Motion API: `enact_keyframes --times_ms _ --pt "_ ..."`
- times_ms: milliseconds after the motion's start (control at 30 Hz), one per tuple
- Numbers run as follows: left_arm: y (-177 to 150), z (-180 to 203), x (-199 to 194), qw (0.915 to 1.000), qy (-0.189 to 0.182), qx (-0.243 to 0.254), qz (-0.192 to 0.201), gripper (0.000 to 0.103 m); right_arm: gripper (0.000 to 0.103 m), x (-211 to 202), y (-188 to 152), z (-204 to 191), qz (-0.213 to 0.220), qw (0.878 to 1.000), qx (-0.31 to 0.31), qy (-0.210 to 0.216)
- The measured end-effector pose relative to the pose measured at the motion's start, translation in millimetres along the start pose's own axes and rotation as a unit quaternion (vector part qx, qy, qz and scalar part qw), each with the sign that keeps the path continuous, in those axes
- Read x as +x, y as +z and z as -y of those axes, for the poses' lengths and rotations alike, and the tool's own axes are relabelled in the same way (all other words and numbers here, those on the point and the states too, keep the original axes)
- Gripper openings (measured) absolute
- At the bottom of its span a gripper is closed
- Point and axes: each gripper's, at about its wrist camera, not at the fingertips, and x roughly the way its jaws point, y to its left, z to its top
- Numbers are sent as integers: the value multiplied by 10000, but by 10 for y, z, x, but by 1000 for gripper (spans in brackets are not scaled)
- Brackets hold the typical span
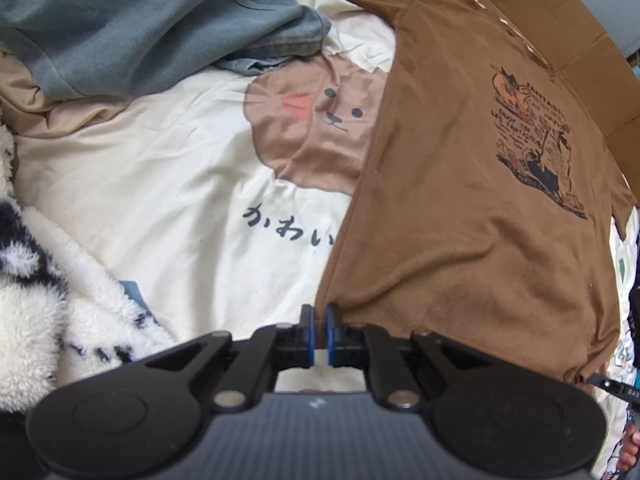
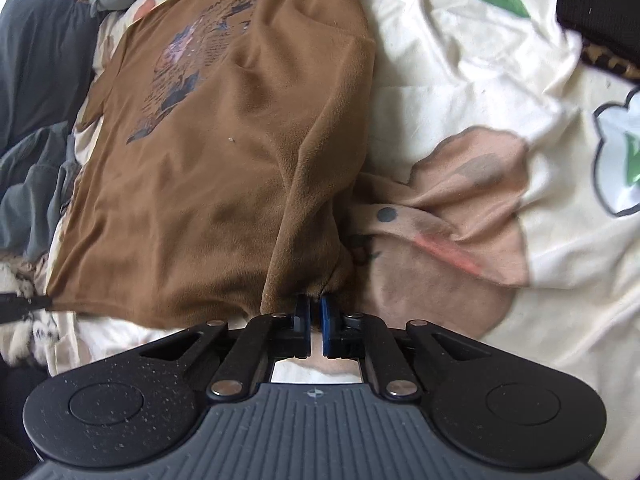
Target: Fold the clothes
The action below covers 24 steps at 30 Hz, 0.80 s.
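I see the brown shirt (image 1: pixel 460 200) spread flat on the cream bedsheet (image 1: pixel 180 208), right of frame. My left gripper (image 1: pixel 319 316) fingers clamp its lower-left hem corner; my right gripper (image 2: pixel 315 306) fingers clamp the bunched opposite corner.

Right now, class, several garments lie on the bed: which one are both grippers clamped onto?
The brown printed T-shirt, spread flat. The left gripper and right gripper pinch its hem corners; the grey-blue sweatshirt and fluffy white fleece lie untouched.

one brown printed t-shirt (image 1: pixel 460 200), one grey-blue sweatshirt (image 1: pixel 120 28), one fluffy black-and-white garment (image 1: pixel 44 280), one cream cartoon bedsheet (image 1: pixel 160 184), one cardboard box (image 1: pixel 560 12), and two grippers, left gripper (image 1: pixel 320 312) and right gripper (image 2: pixel 315 304).
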Motion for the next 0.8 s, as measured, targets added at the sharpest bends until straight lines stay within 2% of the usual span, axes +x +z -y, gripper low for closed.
enact_keyframes --times_ms 267,433,633,800 --pt "49 -11 -285 9996 -17 96 270 5 2 -551 -2 103 6 9992 -257 -307" --pt "144 -23 -518 9988 -125 94 464 5 2 -851 101 92 32 9991 -258 -336" --pt "274 -56 -810 9967 -438 -139 667 5 1 -1188 266 98 -14 10000 57 -43" --pt "415 -34 -1070 9934 -753 -230 831 5 1 -1481 459 -19 149 9994 208 236"
